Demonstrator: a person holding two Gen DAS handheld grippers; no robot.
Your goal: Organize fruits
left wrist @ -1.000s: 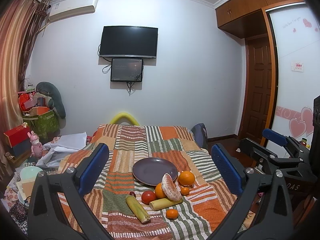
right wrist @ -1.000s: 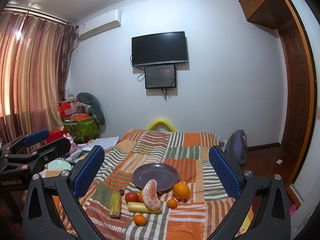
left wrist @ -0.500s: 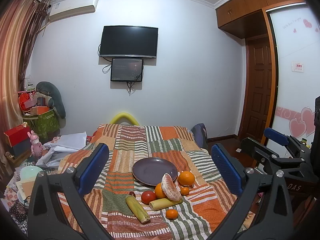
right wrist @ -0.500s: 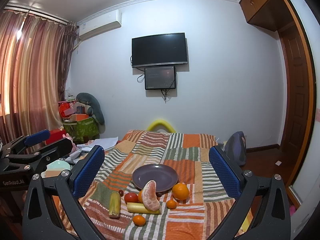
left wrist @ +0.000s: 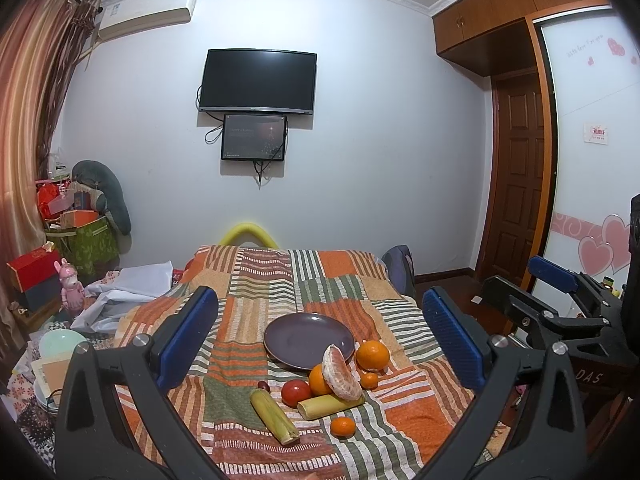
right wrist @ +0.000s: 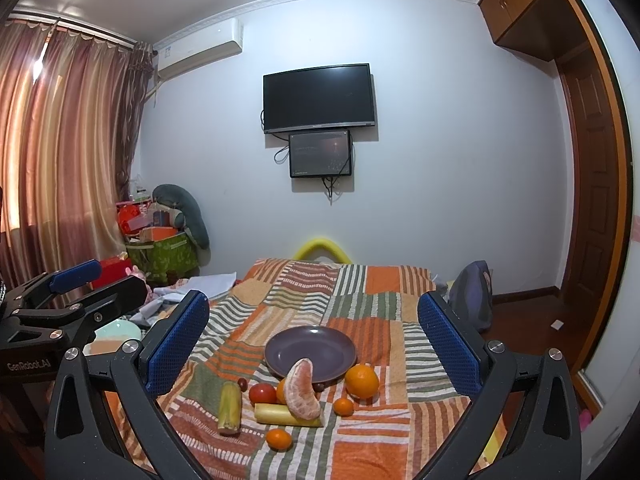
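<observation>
The left gripper [left wrist: 320, 332] is spread wide, nothing between its blue pads [left wrist: 187, 334], and it hangs level above the near end of the bed, pointing at the fruit. The right gripper [right wrist: 314, 334] is likewise spread wide and empty, held level alongside. Each shows in the other's view: the right one at the far right of the left view [left wrist: 560, 312], the left one at the far left of the right view [right wrist: 68, 300]. Neither hand is visible.

Compared with a second ago, almost nothing differs. Both views have drifted very slightly, and no fruit has shifted.

The fruit lies on the patchwork blanket [left wrist: 256, 308], all of it just in front of one purple plate [left wrist: 300, 338], which holds nothing. Counted: one large orange [left wrist: 372, 355] at the plate's right edge; a second orange [left wrist: 318, 380] partly hidden behind one peeled pomelo wedge [left wrist: 340, 374], which stands tilted against it; one red tomato [left wrist: 296, 393] touching that orange's left side; two small tangerines, one [left wrist: 369, 380] beside the wedge and one [left wrist: 343, 427] nearest the camera; two pale green cane pieces, one [left wrist: 274, 416] lying apart at left, the other [left wrist: 328, 404] under the wedge's lower end; and two small dark red fruits, one [right wrist: 242, 383] by the left piece, the other [right wrist: 318, 386] at the plate's rim.
</observation>
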